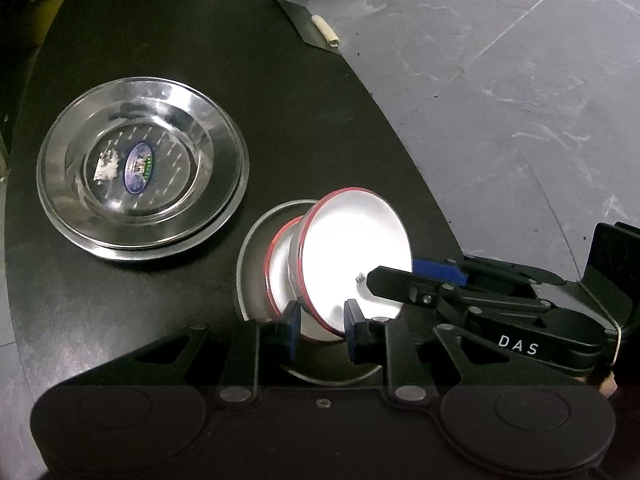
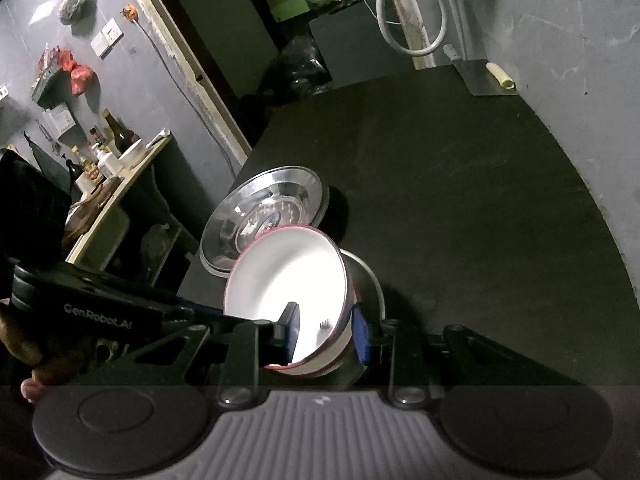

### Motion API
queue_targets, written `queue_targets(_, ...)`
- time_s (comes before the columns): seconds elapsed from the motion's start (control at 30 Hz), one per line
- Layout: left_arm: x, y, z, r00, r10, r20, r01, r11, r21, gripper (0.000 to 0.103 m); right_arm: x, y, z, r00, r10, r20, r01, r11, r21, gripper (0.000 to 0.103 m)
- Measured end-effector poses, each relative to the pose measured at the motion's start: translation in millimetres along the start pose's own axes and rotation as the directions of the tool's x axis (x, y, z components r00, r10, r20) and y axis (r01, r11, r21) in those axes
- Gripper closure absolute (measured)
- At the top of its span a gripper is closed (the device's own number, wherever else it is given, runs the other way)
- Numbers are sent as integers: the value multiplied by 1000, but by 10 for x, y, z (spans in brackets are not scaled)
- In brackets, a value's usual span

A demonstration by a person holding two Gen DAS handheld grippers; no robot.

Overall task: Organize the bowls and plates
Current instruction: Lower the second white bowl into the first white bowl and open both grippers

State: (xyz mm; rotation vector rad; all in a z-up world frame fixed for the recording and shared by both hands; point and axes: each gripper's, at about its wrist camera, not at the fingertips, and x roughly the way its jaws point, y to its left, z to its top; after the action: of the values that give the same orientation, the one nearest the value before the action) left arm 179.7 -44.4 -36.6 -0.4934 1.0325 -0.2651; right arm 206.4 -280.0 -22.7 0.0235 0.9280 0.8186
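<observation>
Left gripper [image 1: 320,330], bottom centre of its own view, has the red-rimmed white bowl [image 1: 356,256] between its blue pads, low on the wall near the foot; whether the pads press or stand just off, can't tell. Right gripper [image 2: 326,334] clamps the same bowl's rim, one pad inside, one outside, at lower centre of the right wrist view. Bowl is tilted, mouth toward the right of the left view, held over a second red-rimmed white bowl [image 1: 280,268]. That one sits inside a steel bowl [image 1: 250,264] on the black table [image 1: 160,40]. Left of centre in that view: stacked steel plates [image 1: 142,168], well apart from the bowls, stickers in the top one. Small pale roll [image 1: 328,30] lies at the table's far edge, top of frame.
</observation>
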Motion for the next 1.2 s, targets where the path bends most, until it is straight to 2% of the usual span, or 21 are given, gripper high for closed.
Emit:
queue_targets(0.4,45,5,18,1000,-14,-14,14,1000,-4,72,39,-18,-3,1000,-8,-20,9,1000,5,70)
queue_targets(0.97,39,31,12,999,-22,-26,22,1000,-14,70,51,-2,-3,1000,-12,-21,12,1000,-6,70)
queue_targets(1.2,36,70,-11,999,-18,-33,17,999,-31,64,49,-5,-6,1000,-7,-20,7,1000,-7,70)
